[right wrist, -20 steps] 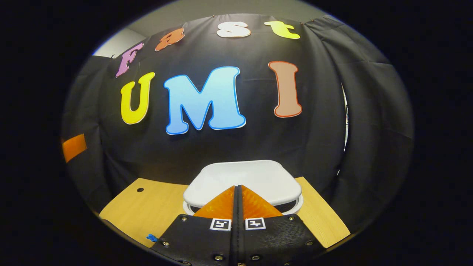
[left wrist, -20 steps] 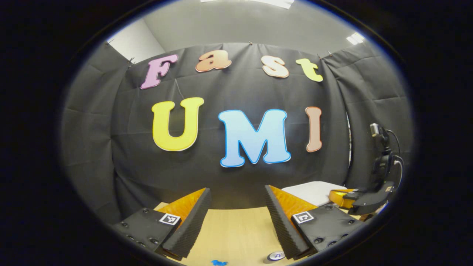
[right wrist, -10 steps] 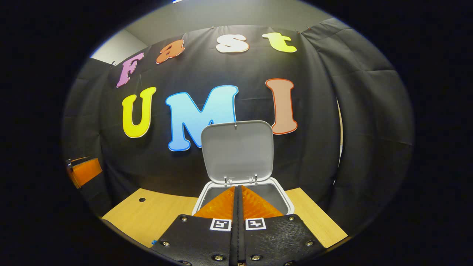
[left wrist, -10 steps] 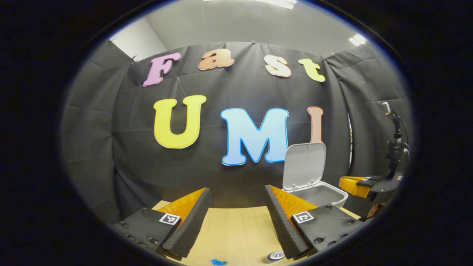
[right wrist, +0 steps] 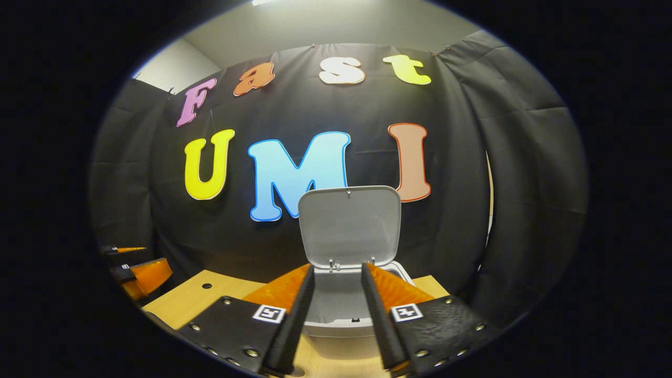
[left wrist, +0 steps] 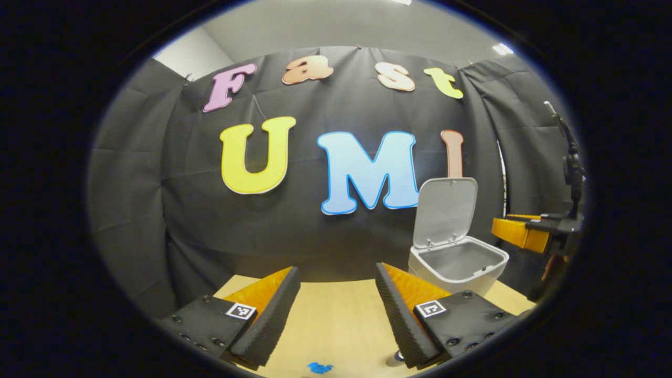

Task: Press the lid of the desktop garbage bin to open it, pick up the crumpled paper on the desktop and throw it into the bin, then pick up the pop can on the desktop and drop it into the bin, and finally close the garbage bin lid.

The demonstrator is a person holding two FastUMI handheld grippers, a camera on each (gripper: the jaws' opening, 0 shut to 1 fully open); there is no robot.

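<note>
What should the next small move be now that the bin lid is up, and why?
Probably turn a gripper down toward the desktop to look for the crumpled paper. The lid stands upright over the open bin, so pressing looks done. The right gripper and left gripper are both open and hold nothing.

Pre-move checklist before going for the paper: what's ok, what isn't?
1. White plastic desktop bin's lid fully up: ok.
2. Bin opening unobstructed, nothing visible inside: ok.
3. Right tool open and empty, hovering in front of the bin: ok.
4. Left tool open, nothing between its fingers: ok.
5. Crumpled paper located: cannot tell.
6. Light wooden desktop ahead of the left tool free apart from a small blue mark: ok.
</note>
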